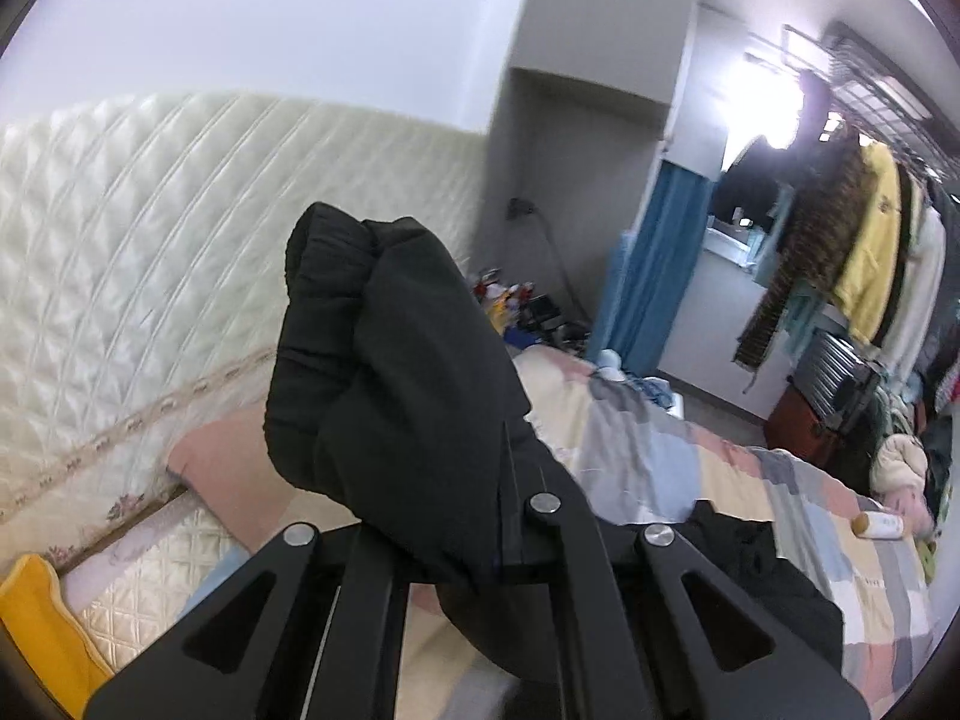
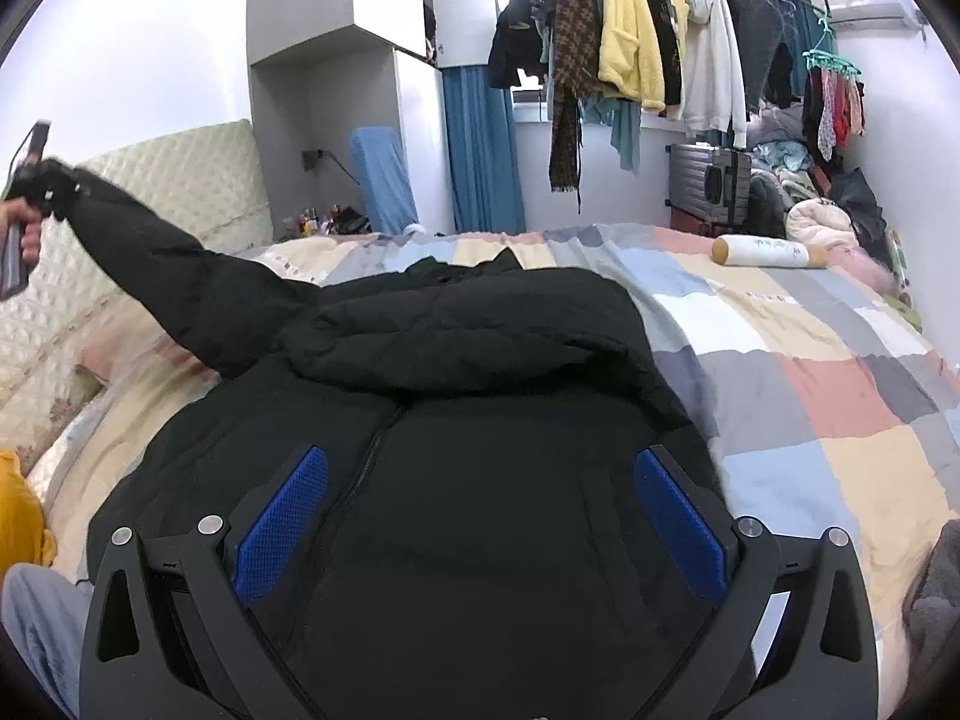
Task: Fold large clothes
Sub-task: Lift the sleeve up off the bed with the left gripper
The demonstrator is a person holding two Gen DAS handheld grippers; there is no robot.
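Note:
A black padded jacket (image 2: 456,432) lies spread on the patchwork quilt (image 2: 840,396), hood toward the far side. My left gripper (image 1: 456,480) is shut on the jacket's sleeve cuff (image 1: 372,324) and holds it raised over the bed; the fingertips are hidden by the fabric. In the right wrist view that sleeve (image 2: 168,264) stretches up to the left, to the left gripper (image 2: 36,180) held in a hand. My right gripper (image 2: 480,516) is open, its blue pads (image 2: 282,522) spread just above the jacket's front, with nothing between them.
A quilted cream headboard (image 1: 150,228) runs along the left. A pink pillow (image 1: 234,468) and a yellow cloth (image 1: 36,618) lie near it. A white bottle (image 2: 768,252) lies on the quilt's far right. Hanging clothes (image 2: 630,42), a suitcase (image 2: 708,180) and clothing piles stand beyond the bed.

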